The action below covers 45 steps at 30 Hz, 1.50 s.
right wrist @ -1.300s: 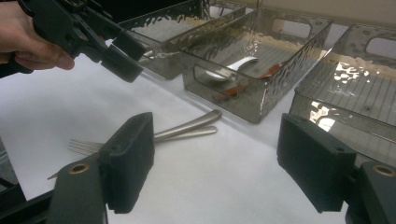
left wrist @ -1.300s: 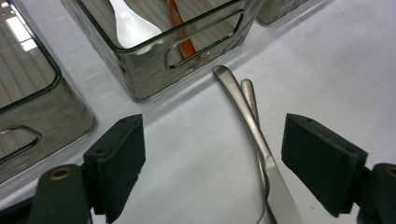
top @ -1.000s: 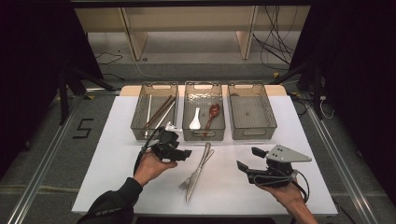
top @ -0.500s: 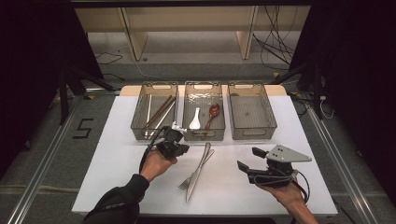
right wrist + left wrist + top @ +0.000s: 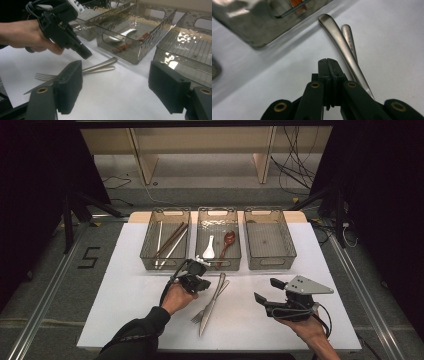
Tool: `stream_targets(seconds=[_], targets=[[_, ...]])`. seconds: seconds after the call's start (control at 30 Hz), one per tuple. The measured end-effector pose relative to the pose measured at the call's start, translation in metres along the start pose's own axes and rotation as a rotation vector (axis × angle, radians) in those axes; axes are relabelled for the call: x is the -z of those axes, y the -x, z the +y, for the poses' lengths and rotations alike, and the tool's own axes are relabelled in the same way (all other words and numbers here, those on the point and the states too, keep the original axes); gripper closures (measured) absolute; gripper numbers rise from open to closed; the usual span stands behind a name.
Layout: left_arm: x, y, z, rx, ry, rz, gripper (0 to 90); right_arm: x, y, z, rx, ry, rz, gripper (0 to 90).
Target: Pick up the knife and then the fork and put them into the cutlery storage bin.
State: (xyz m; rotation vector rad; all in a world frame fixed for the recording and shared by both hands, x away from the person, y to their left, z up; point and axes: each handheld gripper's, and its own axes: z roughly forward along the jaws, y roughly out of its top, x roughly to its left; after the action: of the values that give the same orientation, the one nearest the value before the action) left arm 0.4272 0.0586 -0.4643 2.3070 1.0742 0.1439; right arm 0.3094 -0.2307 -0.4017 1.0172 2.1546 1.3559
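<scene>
Left gripper [image 5: 204,283]: jaws pressed together, nothing between them, having just closed. Tip hangs low over the white table [image 5: 125,285], just left of the knife [image 5: 342,47] and fork [image 5: 350,40] handles (the two lie crossed, handles toward the middle bin [image 5: 218,262]). Contact with the cutlery: cannot tell.

Right gripper [image 5: 267,292]: jaws standing wide apart, empty, held well to the right of the cutlery, pointing toward it.
</scene>
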Motion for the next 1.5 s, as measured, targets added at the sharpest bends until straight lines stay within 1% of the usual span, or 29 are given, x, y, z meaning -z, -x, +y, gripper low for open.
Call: stream_targets(seconds=[0.13,0.27,0.33,0.4,0.43,0.5,0.57,0.6,0.63,0.67,0.7,0.77,0.9,0.97,1.0,1.17,1.2,1.3,1.37,1.43,1.5], targets=[[-0.008,0.004,-0.001,-0.002,-0.020,-0.004,89.0,0.000,-0.001,0.000,0.007,0.001,0.001,28.5],[-0.012,0.008,-0.001,-0.022,-0.033,-0.006,89.0,0.000,-0.001,0.000,0.008,0.000,0.000,28.5],[-0.013,0.009,0.000,-0.013,-0.030,-0.016,89.0,0.000,-0.001,0.000,0.009,0.001,0.000,28.5],[-0.013,0.011,0.001,-0.024,-0.033,-0.014,89.0,0.000,-0.001,0.000,0.010,0.000,0.001,28.5],[-0.014,0.012,0.001,-0.019,-0.031,-0.019,89.0,0.000,-0.001,0.000,0.010,-0.001,0.001,28.5],[-0.015,0.014,0.002,-0.027,-0.035,-0.017,89.0,0.000,-0.001,0.000,0.011,-0.001,0.000,28.5],[-0.016,0.015,0.003,-0.016,-0.033,-0.032,89.0,0.000,0.000,0.000,0.009,0.000,0.000,28.5],[-0.016,0.016,0.003,-0.024,-0.038,-0.040,89.1,0.000,-0.001,0.000,0.009,0.000,0.000,28.5],[-0.017,0.018,0.004,-0.021,-0.036,-0.034,89.1,0.000,-0.001,0.000,0.010,-0.001,0.000,28.5],[-0.017,0.019,0.004,-0.037,-0.042,-0.026,89.1,0.000,-0.001,0.000,0.010,-0.003,-0.001,28.5],[-0.017,0.019,0.004,-0.040,-0.044,-0.025,89.1,0.000,-0.001,0.000,0.010,-0.004,-0.001,28.5],[-0.017,0.018,0.004,-0.032,-0.044,-0.037,89.1,0.000,-0.001,0.000,0.010,-0.003,0.000,28.5],[-0.018,0.020,0.004,-0.029,-0.037,-0.056,89.1,-0.001,0.000,0.000,0.009,-0.002,0.000,28.5],[-0.019,0.022,0.005,-0.036,-0.037,-0.062,89.1,-0.001,-0.001,0.000,0.008,-0.003,0.000,28.5],[-0.020,0.024,0.006,-0.049,-0.038,-0.060,89.2,-0.001,-0.001,0.000,0.009,-0.004,0.000,28.5],[-0.022,0.029,0.007,-0.060,-0.036,-0.076,89.1,-0.001,-0.001,0.000,0.008,-0.004,0.000,28.5],[-0.023,0.030,0.008,-0.059,-0.035,-0.087,89.1,-0.001,0.000,0.000,0.009,-0.005,0.000,28.5],[-0.025,0.036,0.009,-0.086,-0.033,-0.094,89.1,-0.001,0.000,0.001,0.009,-0.002,0.000,28.5],[-0.027,0.040,0.010,-0.094,-0.027,-0.107,89.2,-0.001,0.000,0.001,0.009,-0.004,0.000,28.5],[-0.027,0.043,0.010,-0.117,-0.030,-0.110,89.1,-0.001,0.000,0.001,0.008,-0.002,-0.001,28.5],[-0.029,0.047,0.011,-0.119,-0.029,-0.144,89.1,-0.001,0.000,0.000,0.009,-0.002,-0.001,28.5]])
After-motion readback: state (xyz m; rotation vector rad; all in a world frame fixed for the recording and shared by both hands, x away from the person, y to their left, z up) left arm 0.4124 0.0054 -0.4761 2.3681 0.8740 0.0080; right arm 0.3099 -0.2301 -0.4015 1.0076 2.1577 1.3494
